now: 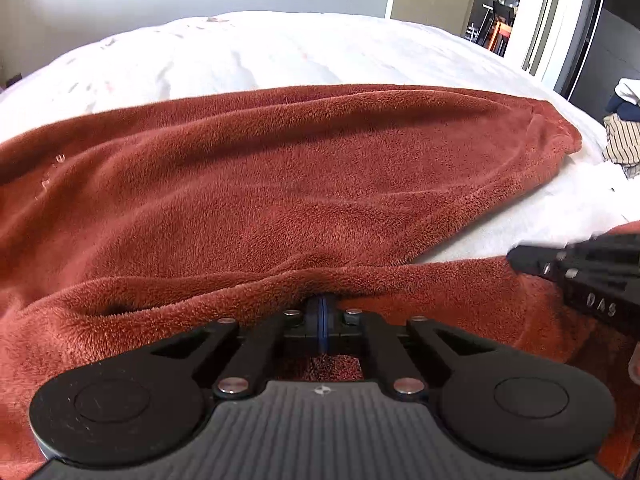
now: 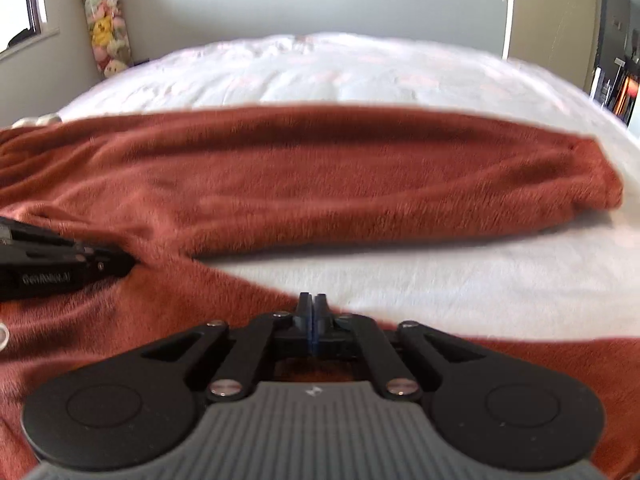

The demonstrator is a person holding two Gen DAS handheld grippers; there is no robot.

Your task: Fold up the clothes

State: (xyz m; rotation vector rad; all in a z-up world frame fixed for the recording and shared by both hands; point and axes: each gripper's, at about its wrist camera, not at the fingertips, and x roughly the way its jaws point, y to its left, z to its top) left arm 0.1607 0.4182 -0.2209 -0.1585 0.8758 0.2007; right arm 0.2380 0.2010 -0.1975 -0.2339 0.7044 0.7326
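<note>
**A:** What is lying on the white bed [image 2: 440,280]?

**B:** A pair of rust-red fleece pants [image 1: 280,168] is lying spread across it, near the front edge. One leg is stretching sideways, its long axis running left to right, with the cuff [image 2: 592,176] pointing right, toward the doorway side. A second stretch of the same fabric is running along the near edge, so a wedge of bare bedding is showing between the two.

**B:** And the left gripper [image 1: 322,306]?

**A:** Its fingers are clenched, the tips buried in a raised ridge of fleece at about the point where the two legs are meeting. It appears to be pinching that fold, probably to carry one leg over the other.

**A:** The right gripper [image 2: 314,306]?

**B:** Its fingers are pressed together too, sitting at the edge of the near leg. Whether any fabric is caught between them, the blurred right view is not showing; I cannot tell.

**A:** Why hold it at both spots?

**B:** Likely to keep the near edge straight while lifting. Fleece this soft will sag between the grips. A heap of other clothes [image 1: 622,136] is waiting at the far right.
</note>
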